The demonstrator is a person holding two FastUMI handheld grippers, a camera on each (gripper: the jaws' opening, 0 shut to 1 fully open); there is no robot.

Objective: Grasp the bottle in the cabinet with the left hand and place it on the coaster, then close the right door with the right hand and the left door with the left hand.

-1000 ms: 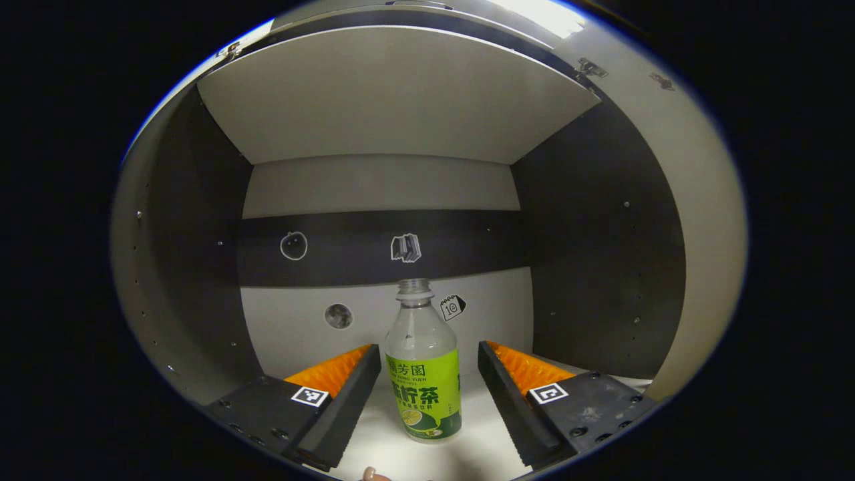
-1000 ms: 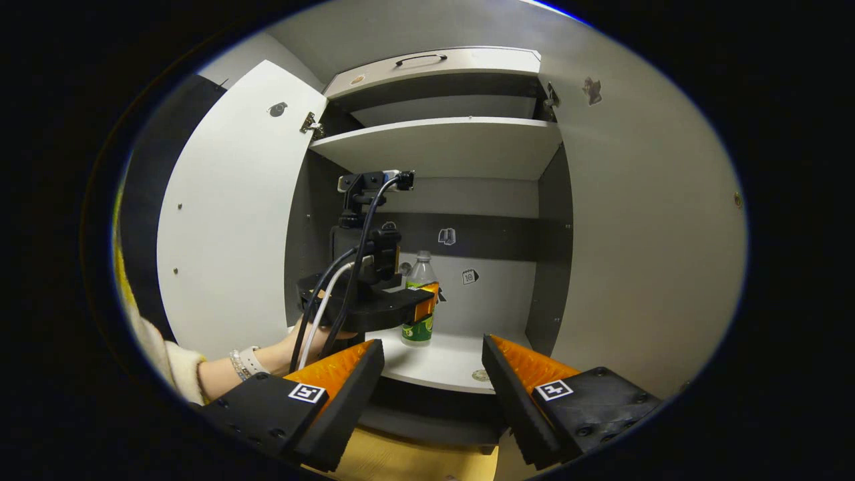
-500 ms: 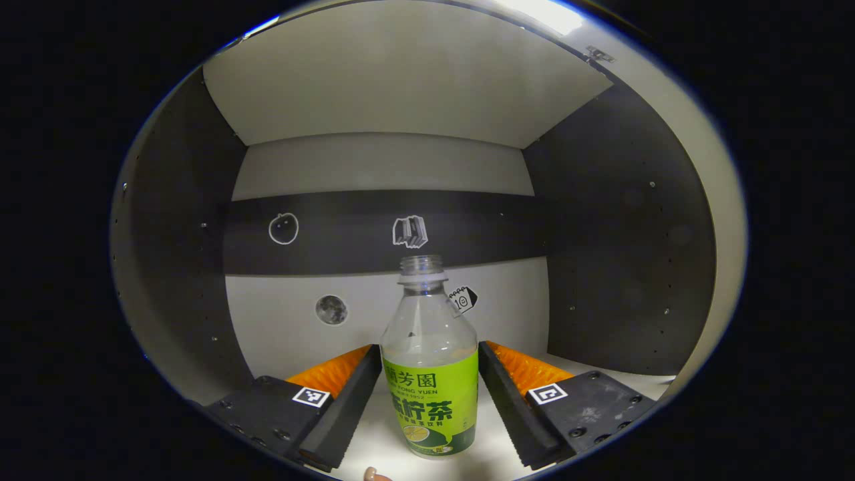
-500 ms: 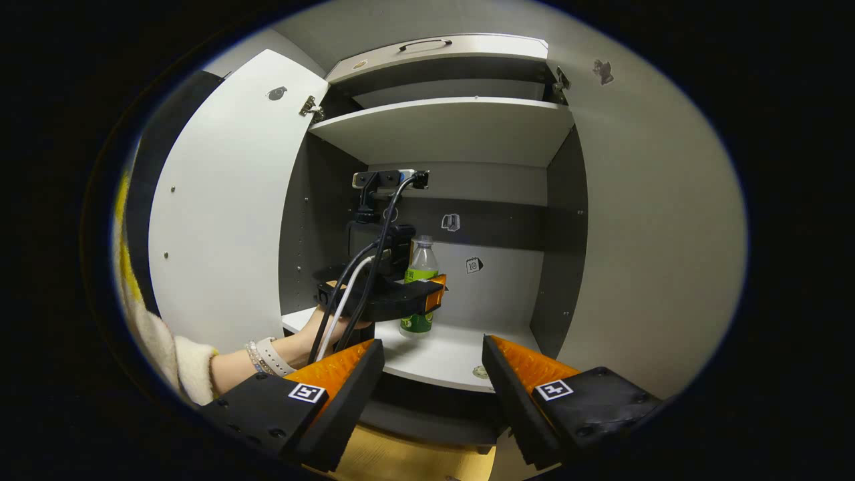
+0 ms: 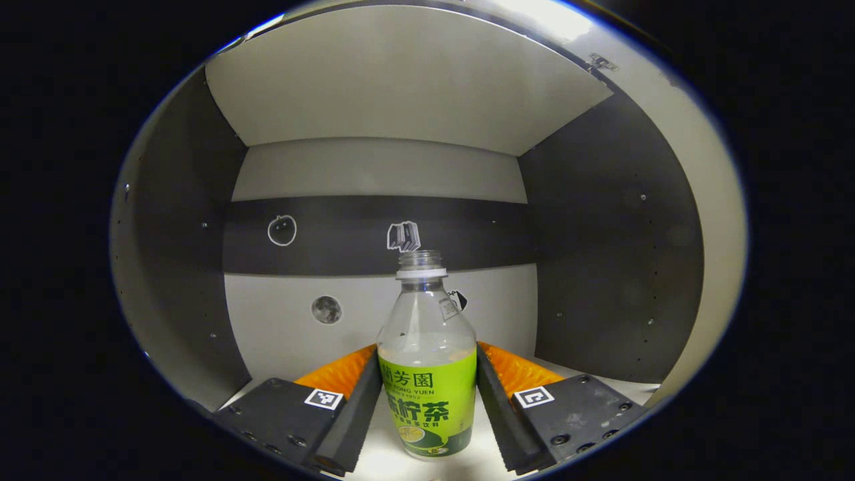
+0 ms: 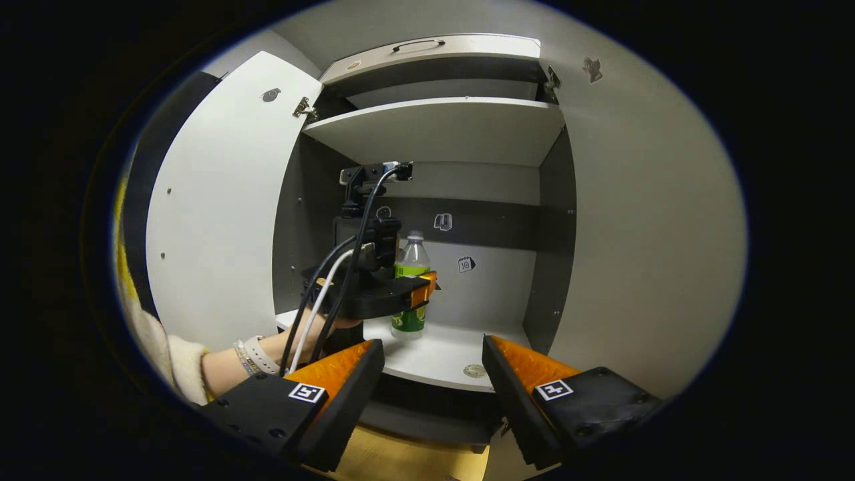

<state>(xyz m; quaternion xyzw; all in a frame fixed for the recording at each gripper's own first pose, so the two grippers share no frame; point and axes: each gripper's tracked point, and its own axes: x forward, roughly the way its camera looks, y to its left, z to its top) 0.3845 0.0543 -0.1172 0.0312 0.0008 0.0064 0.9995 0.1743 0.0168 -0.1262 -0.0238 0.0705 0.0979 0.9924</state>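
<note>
We see our right gripper [image 6: 433, 374] held open before the grey cabinet [image 6: 641, 220]; on its white shelf [image 6: 434, 354], near the left edge, our left gripper [image 6: 417, 294] flanks the clear green-labelled plastic bottle [image 6: 411, 267].

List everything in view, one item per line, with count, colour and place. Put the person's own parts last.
Bottle: one, clear with green label, no cap, upright on the cabinet's lower shelf, between the left gripper's jaws.
Cabinet: one, grey and white, both doors open.
Upper shelf: one, white, above the bottle.
Stickers: several small ones, white outlines, on the back wall.
Round disc: one, pale, near the lower shelf's front edge.
Left gripper: one, jaws against the bottle's sides.
Right gripper: one, jaws apart, in front of the cabinet.
Hand: one, with wristband, holding the left gripper.
</note>
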